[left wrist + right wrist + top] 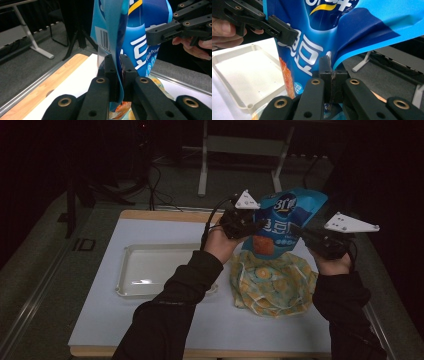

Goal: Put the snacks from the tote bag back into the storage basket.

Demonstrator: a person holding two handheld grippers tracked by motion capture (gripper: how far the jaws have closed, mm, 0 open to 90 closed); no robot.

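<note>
A blue snack bag (282, 220) with white lettering hangs in the air above the table's right half, held from both sides. My left gripper (250, 226) is shut on the bag's left edge; in the left gripper view the jaws pinch the bag's edge (120, 67) between them. My right gripper (306, 236) is shut on the bag's right edge, and the right gripper view shows the bag (312, 45) clamped at the jaw tips. Under the bag lies an orange-patterned cloth bag (272, 282) on the table.
A white shallow tray (135, 270), with nothing in it, sits left of centre on the white tabletop (100, 315). The table has a wooden rim (165, 215). Grey floor and metal desk legs (202, 170) lie beyond the far edge.
</note>
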